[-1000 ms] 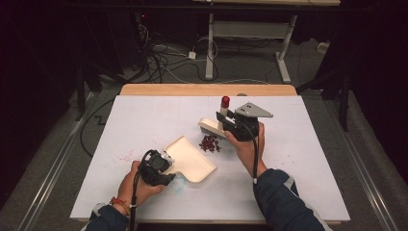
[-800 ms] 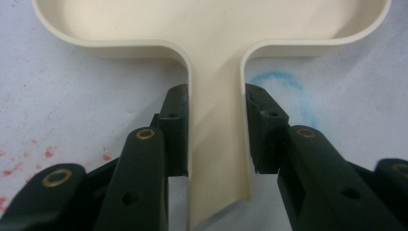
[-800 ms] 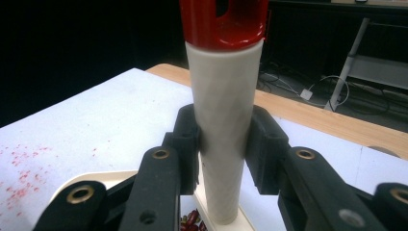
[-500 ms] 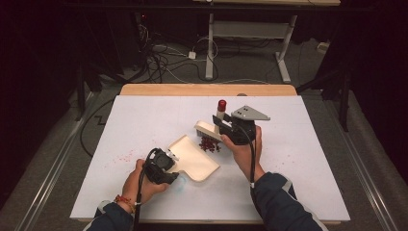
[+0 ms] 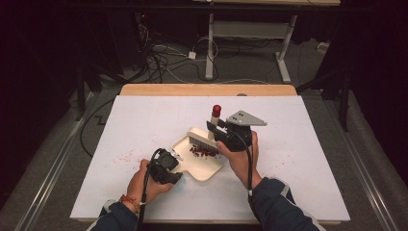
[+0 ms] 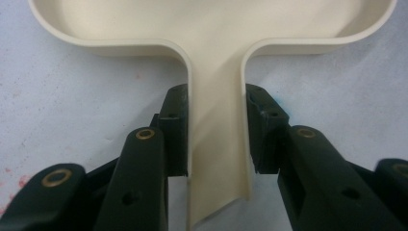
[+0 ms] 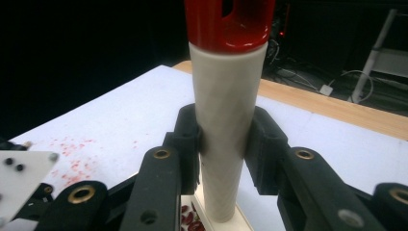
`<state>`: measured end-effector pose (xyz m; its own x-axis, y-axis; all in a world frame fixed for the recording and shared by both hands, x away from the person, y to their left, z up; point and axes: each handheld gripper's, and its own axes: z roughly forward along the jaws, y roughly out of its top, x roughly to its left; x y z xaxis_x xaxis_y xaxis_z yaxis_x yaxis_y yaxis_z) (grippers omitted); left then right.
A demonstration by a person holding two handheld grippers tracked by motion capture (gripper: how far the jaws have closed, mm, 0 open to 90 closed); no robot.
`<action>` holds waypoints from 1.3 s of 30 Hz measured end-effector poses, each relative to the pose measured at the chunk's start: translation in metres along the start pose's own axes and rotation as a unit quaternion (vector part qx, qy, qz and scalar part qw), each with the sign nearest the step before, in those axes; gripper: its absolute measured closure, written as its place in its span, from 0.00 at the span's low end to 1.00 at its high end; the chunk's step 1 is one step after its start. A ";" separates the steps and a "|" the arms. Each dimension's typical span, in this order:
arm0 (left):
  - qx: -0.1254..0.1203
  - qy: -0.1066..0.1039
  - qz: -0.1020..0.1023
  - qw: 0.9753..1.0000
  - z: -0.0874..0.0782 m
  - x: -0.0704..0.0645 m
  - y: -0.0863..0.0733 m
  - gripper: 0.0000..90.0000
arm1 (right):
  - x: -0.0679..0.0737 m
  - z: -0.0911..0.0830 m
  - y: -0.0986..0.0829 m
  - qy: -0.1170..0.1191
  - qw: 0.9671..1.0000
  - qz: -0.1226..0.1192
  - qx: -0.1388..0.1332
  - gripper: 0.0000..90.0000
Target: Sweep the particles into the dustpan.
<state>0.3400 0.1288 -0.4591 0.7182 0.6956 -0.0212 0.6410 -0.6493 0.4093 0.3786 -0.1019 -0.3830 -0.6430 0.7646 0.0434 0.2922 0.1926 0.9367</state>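
A cream dustpan (image 5: 204,166) lies on the white table, its handle clamped between the jaws of my left gripper (image 5: 167,166). In the left gripper view the handle (image 6: 216,144) runs between the two pads of that gripper (image 6: 216,130), and the pan (image 6: 211,29) opens out beyond. My right gripper (image 5: 220,131) is shut on the upright handle of a brush with a red cap (image 5: 216,110). The brush head (image 5: 202,140) rests at the pan's far edge. A small heap of dark red bits (image 5: 202,152) lies in the pan by the bristles. The right gripper view has the white handle (image 7: 226,120) squeezed by that gripper (image 7: 226,139).
Fine red specks (image 5: 127,156) dot the table left of the pan and show faintly at the right (image 5: 284,163). The white tabletop (image 5: 308,130) has a wooden strip (image 5: 207,89) at its far edge. Cables and a desk frame lie on the dark floor beyond.
The right gripper has drawn the brush toward the person, pushing the red bits into the pan. The left gripper and pan have shifted a little to the right.
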 end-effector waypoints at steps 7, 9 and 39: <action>-0.002 -0.004 -0.004 1.000 0.000 0.001 -0.001 0.70 | 0.013 -0.001 -0.001 0.022 1.000 0.002 0.000 0.77; -0.002 -0.004 -0.004 1.000 0.000 0.001 -0.001 0.71 | 0.019 -0.001 -0.001 0.028 1.000 -0.003 -0.001 0.77; 0.009 -0.008 0.046 0.999 -0.007 0.003 -0.023 0.71 | -0.042 -0.083 -0.004 -0.046 0.998 0.007 -0.045 0.77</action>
<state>0.3257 0.1472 -0.4624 0.7779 0.6284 0.0014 0.5771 -0.7153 0.3941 0.3461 -0.1856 -0.3598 -0.5710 0.8204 0.0285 0.2333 0.1288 0.9638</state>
